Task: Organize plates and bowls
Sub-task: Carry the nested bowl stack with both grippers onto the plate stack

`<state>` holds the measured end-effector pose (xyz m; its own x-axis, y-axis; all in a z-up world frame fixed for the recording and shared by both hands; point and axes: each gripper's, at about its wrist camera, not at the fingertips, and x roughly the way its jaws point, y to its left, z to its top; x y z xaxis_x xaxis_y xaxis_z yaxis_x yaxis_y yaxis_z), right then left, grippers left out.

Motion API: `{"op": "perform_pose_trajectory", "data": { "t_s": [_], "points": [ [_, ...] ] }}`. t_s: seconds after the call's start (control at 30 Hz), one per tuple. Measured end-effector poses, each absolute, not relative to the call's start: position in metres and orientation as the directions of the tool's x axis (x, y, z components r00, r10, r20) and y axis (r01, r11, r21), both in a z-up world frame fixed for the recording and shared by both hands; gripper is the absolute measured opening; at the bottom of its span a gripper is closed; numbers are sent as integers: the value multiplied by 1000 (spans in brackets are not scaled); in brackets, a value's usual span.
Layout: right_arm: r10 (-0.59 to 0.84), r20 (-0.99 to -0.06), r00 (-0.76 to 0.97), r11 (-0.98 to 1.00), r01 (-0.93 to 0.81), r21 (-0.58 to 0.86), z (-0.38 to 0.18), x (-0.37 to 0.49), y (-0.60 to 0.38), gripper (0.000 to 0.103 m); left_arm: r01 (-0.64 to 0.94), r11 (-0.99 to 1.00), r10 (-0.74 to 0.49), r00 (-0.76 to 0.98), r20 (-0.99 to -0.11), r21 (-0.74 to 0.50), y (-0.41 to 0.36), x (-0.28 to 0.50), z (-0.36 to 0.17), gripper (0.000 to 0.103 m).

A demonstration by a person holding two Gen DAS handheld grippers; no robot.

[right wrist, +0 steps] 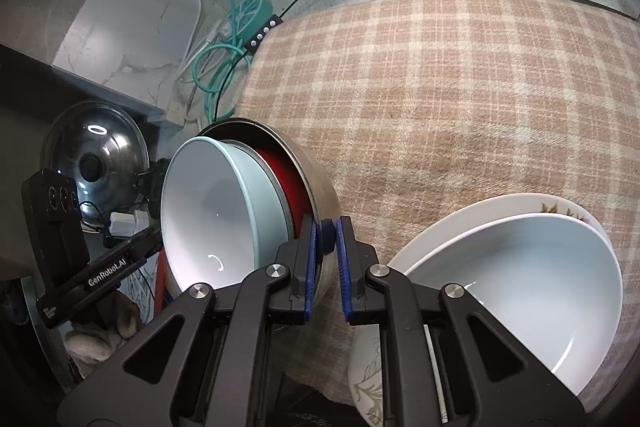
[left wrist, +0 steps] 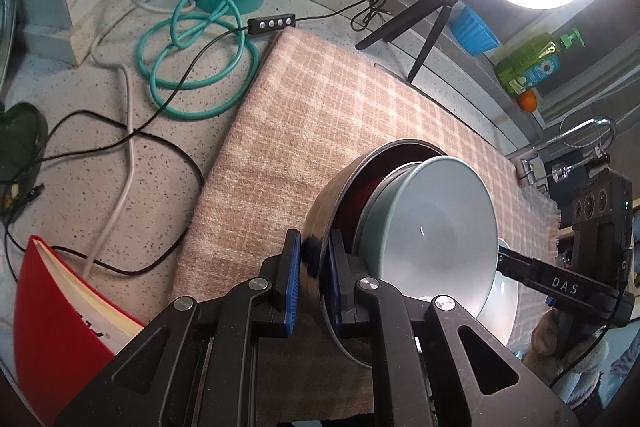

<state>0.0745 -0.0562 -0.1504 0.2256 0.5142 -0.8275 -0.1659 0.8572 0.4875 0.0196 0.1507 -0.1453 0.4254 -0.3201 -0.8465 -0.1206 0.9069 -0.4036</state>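
- Left gripper (left wrist: 314, 281) clamps the metal bowl's (left wrist: 320, 211) rim, lower centre.
- Right gripper (right wrist: 326, 269) pinches the same rim opposite.
- Pale blue bowl (right wrist: 208, 215) nests inside, both tipped on edge, mouths facing sideways above the checked cloth (right wrist: 460, 99).

The letters "DAS" stand in white on the black bar of the right gripper (left wrist: 566, 285), at the right edge of the left wrist view. In the right wrist view, "GenRobot.AI" stands in white on the black bar of the left gripper (right wrist: 106, 271), at the lower left of the frame; smaller print near that bar's lower end is too small to read. The red book (left wrist: 52, 323), lower left of the left wrist view, shows black lettering, cut off and unreadable.
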Motion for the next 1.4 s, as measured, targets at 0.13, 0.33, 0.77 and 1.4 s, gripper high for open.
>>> {"op": "perform_pose_trajectory", "data": {
  "t_s": [0.13,0.33,0.77,1.4],
  "points": [
    [510,-826,239,860,-171,481,-142,72,-58,12,-107,911,-319,429,-845,-398,148,17,-140,9],
    [517,-821,243,856,-169,490,-129,63,-67,12,-95,910,-324,443,-836,-404,142,11,-127,9],
    [512,-813,278,859,-164,485,-91,34,-131,12,-19,911,-358,461,-812,-412,85,-4,-90,9],
    [466,-856,225,882,-33,471,-129,0,-231,12,30,886,-448,310,-838,-463,-3,-24,-125,11]
  ]
}}
